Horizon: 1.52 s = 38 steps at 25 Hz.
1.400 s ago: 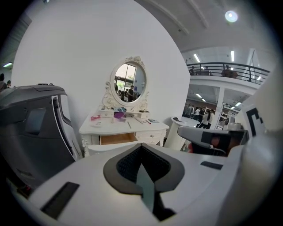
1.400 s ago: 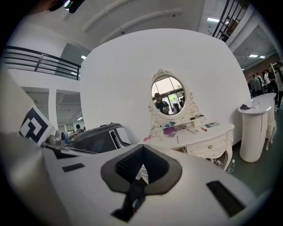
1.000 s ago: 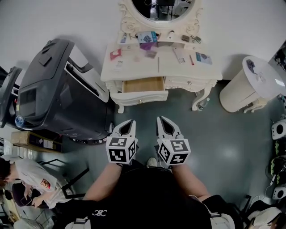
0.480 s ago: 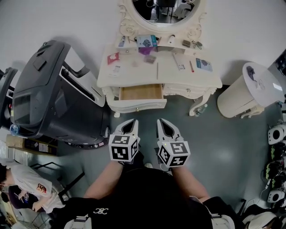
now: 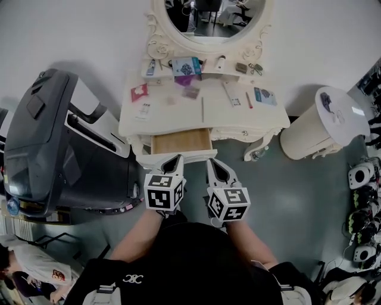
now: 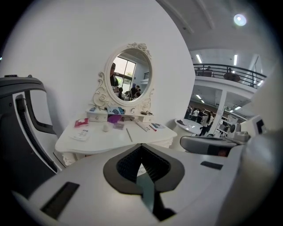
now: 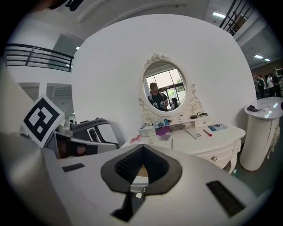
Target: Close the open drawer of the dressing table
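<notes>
1. Head view: grey floor (image 5: 286, 196), a white wall, and the dressing table against it under an oval mirror (image 5: 208, 15).
   - A black machine (image 5: 59, 149) stands to the table's left and a round white stand (image 5: 321, 122) to its right. The tabletop (image 5: 202, 113) carries small clutter.
   - The drawer (image 5: 180, 143) is pulled out from the left half of the table, with its wood bottom showing.
   - Its front runs left to right across your path. Its slide axis points straight away from you, toward the wall.
   - Your left hand-held gripper (image 5: 176, 157) has its tip over the middle of that front. Your right hand-held gripper (image 5: 212, 161) sits at the front's right end.
   - Both taper to a closed point with nothing in them. From here you cannot tell whether either touches the front.

2. Left gripper view: the white wall, with a balconied hall off to the right.
   - The tabletop (image 6: 110, 137) and mirror (image 6: 130, 75) lie ahead of and above the tips.
   - The left hand-held gripper (image 6: 141, 146) has its jaws together and is empty.
   - Its own body covers the drawer in this view.

3. Right gripper view: the same wall and mirror (image 7: 167, 90), with the tabletop (image 7: 199, 141) ahead and to the right.
   - The right hand-held gripper (image 7: 142, 148) also has its jaws together and is empty.
   - Through the opening behind its tips you can see the drawer (image 7: 142, 171): wood, then the white front with a small knob, low and dead ahead.
   - The push probably wants to go straight forward along the slide axis.
   - Your left hand-held gripper looks better centred on the front, so it should skew the drawer least.
</notes>
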Available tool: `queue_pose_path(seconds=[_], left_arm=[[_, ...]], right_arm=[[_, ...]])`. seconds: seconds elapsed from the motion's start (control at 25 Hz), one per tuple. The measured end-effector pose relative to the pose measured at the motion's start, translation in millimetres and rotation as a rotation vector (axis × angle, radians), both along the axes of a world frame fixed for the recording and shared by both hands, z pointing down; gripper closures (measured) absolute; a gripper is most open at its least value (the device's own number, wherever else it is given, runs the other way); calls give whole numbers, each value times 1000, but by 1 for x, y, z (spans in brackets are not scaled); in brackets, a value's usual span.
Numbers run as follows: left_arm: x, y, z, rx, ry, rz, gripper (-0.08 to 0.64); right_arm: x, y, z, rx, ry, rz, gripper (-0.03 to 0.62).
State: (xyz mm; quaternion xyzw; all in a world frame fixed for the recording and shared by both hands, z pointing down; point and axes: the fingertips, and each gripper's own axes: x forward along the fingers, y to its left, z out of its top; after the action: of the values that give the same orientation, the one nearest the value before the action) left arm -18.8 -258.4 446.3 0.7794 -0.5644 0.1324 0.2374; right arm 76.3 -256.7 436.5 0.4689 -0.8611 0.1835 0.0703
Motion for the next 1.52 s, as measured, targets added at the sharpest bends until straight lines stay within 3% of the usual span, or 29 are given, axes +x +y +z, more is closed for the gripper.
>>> queue_pose_path(seconds=[0.68, 0.88, 1.0, 1.24, 1.52], left_arm=[[-65, -52, 51, -113, 85, -7, 560], [-78, -40, 73, -173, 101, -31, 560], [-82, -29, 85, -201, 106, -54, 560], [-95, -14, 105, -244, 98, -120, 560], [-104, 1, 120, -286, 82, -175, 560]], right_arm=[[-56, -46, 105, -225, 160, 0, 581], [-67, -35, 149, -339, 205, -47, 577], [-73, -28, 181, -400, 239, -74, 509], [-95, -15, 246, -499, 317, -159, 494], [-104, -24, 286, -523, 356, -103, 494]])
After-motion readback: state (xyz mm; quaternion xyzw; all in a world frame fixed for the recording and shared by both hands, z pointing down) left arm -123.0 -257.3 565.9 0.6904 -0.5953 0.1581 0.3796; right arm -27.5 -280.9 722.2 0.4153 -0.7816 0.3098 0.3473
